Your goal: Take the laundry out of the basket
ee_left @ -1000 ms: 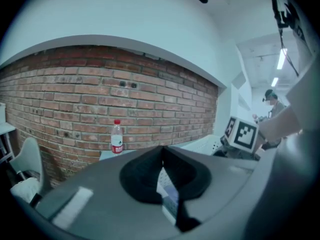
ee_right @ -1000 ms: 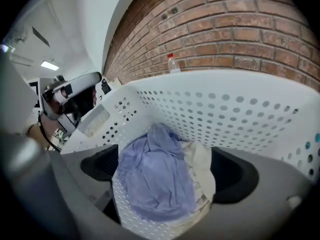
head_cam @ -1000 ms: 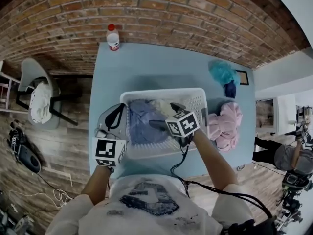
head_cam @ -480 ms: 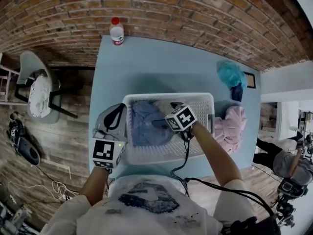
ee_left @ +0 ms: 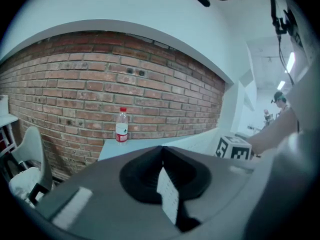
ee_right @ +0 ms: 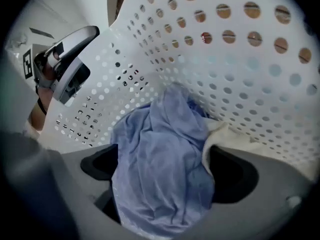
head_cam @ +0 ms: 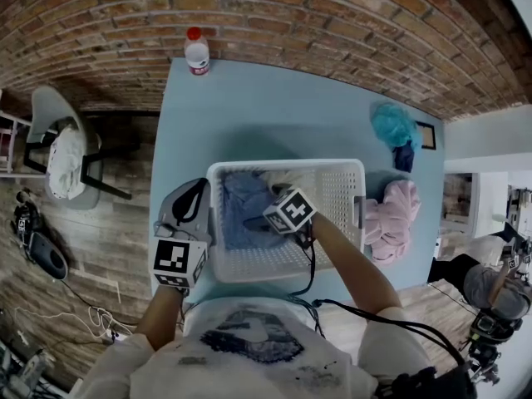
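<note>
Brick wall (head_cam: 274,15) at twelve, pale blue table (head_cam: 274,115) below, white basket (head_cam: 332,181) dead centre. Right gripper (head_cam: 253,221) is down inside it, jaws pinching the blue garment (ee_right: 160,164), which lies toward the basket's nine o'clock side over a cream piece (ee_right: 220,134). It looks soft, light and floppy, so I'd say a bunched fold is the spot to take. Left gripper (ee_left: 164,189) hangs at eight, fingers pressed together, empty. Pink laundry (head_cam: 386,223) lies at three.
</note>
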{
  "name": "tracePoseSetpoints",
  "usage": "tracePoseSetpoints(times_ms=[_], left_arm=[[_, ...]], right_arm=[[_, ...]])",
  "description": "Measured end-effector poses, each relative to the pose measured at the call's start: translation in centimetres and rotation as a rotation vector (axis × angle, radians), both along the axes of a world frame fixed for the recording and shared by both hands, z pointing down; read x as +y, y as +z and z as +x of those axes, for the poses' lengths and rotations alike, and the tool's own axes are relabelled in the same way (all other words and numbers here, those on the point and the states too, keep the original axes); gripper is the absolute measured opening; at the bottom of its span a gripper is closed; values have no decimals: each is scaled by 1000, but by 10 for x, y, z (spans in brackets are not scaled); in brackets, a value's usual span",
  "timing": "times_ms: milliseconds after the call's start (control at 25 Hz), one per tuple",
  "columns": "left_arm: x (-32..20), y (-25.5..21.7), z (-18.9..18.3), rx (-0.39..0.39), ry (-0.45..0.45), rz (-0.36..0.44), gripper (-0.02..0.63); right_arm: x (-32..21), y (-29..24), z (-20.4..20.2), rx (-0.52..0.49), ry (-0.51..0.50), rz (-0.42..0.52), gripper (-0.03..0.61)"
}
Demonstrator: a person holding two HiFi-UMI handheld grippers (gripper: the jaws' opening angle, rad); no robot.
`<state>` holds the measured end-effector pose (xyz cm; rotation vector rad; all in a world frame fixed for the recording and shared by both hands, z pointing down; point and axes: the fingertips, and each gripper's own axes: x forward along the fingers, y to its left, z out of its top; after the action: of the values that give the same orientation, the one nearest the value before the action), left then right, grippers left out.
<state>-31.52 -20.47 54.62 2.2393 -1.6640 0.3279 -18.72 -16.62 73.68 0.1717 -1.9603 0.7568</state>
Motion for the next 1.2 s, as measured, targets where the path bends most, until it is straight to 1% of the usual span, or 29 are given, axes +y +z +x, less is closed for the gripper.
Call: tracePoseSetpoints(times_ms=[80,160,240,320,440,560,600,680,760,800,920,960,1040,1200], left_arm=[[1,2,-1,7,-4,-3,-8],[2,3,0,13,-4,-3,-8],[2,1,-1,13,-3,3,-8],[3,0,-3,14,-9,7,-8],[5,1,-5,15,-15,7,-8],[7,3,-5,15,-14,2,-8],[8,4,-4,18,-14,0,-8],[10,4,-3,22,-15,-3,-8],[12,2,-2,22,-16,-1,-8],[13,1,-2,20,-17,1,-8],[17,-2,-5,14,-26,5,-8],[18,-3,-7,12,-29,5,-8],[22,-3,-9,10,-35,2,-8],[29,-5,-8,9,-41,1,-8]], right_arm=[[9,4,-5,26,-41,6,575],[14,12,-5,70,-82,33,575],[14,16,-6,98,-85,58,575],[14,18,-12,116,-96,105,575],[14,26,-14,172,-156,201,574],[13,29,-14,192,-168,219,569],[12,28,-13,194,-173,219,553],[11,25,-10,196,-182,215,472],[11,21,-8,188,-180,200,336],[12,19,-8,183,-178,193,286],[14,14,-7,171,-178,191,177],[14,12,-6,168,-179,192,150],[14,9,-6,163,-176,190,122],[13,2,-6,150,-163,198,96]])
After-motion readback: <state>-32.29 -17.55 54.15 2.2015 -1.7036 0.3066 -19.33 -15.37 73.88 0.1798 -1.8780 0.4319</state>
